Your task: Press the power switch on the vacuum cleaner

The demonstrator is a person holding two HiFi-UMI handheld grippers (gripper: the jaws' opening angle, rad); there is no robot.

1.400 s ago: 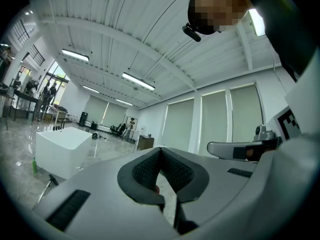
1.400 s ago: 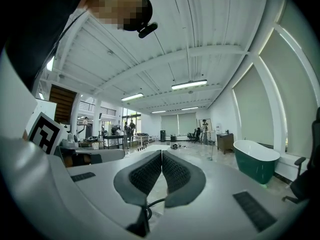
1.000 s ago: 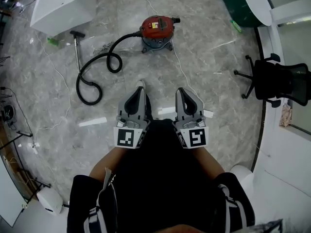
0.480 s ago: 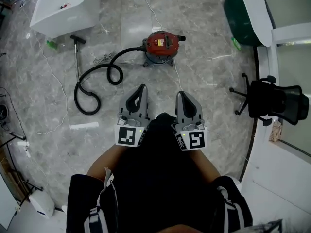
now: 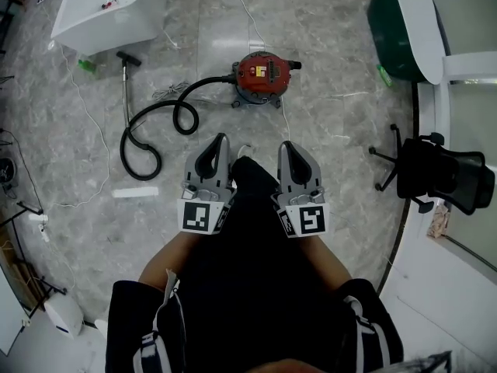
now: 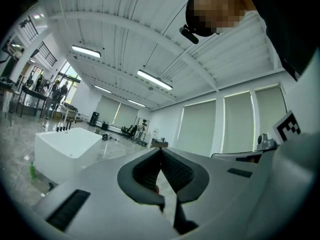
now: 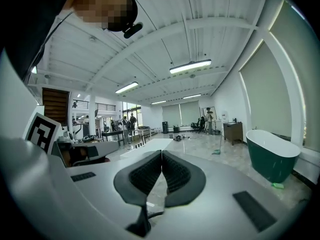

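A red canister vacuum cleaner (image 5: pixel 262 76) stands on the marble floor ahead of me in the head view, with a yellow-and-white panel on its top. Its black hose (image 5: pixel 159 123) loops off to the left and ends in a wand with a floor nozzle (image 5: pixel 127 57). My left gripper (image 5: pixel 221 140) and right gripper (image 5: pixel 286 146) are held side by side at waist height, short of the vacuum and pointing toward it. Both are shut with tips touching and hold nothing. Neither gripper view shows the vacuum; the left gripper (image 6: pixel 160 150) and right gripper (image 7: pixel 161 153) point across the room.
A white bathtub (image 5: pixel 101 10) stands at the back left, a dark green tub (image 5: pixel 404 29) at the back right. A black office chair (image 5: pixel 439 173) is on the right. Thin white cords (image 5: pixel 85 119) trail over the floor, and a white strip (image 5: pixel 134 193) lies left of me.
I have walked closer to the vacuum: it has come nearer and shifted slightly right in the head view. The grippers keep their pose, both shut.
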